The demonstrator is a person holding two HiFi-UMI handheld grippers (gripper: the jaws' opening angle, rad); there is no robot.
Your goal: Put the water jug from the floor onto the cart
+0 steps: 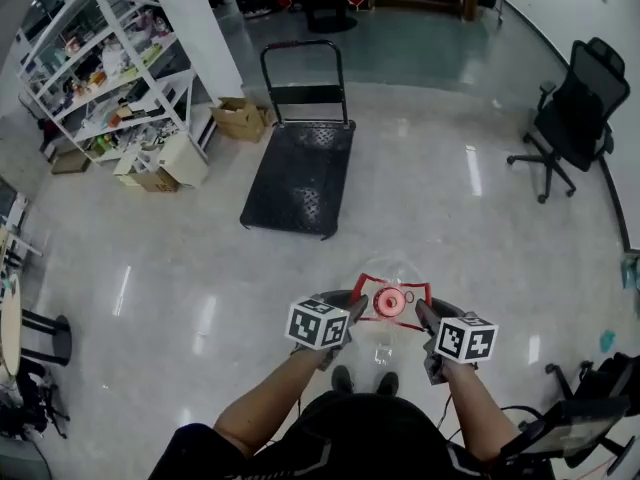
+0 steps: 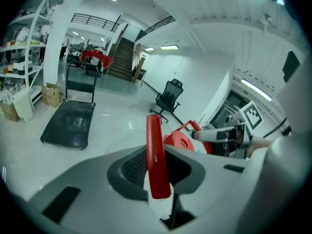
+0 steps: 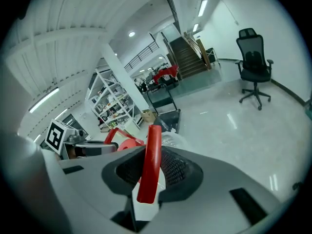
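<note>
left gripper (image 1: 352, 308) and right gripper (image 1: 424, 315) both clamped on water jug (image 1: 390, 303) handle (image 2: 157, 155) (red); open floor (image 1: 420, 198) ahead to cart (image 1: 300, 173), boxes (image 1: 240, 118) ahead-left, chair (image 1: 575, 108) far right.

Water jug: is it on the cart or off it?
Off. The water jug hangs by its red handle from the left hand-held gripper and right hand-held gripper, short of the cart.

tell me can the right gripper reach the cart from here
Probably not yet: the right gripper is clamped on the jug's red handle, and the cart sits well ahead across the floor, though nothing blocks the way.
</note>
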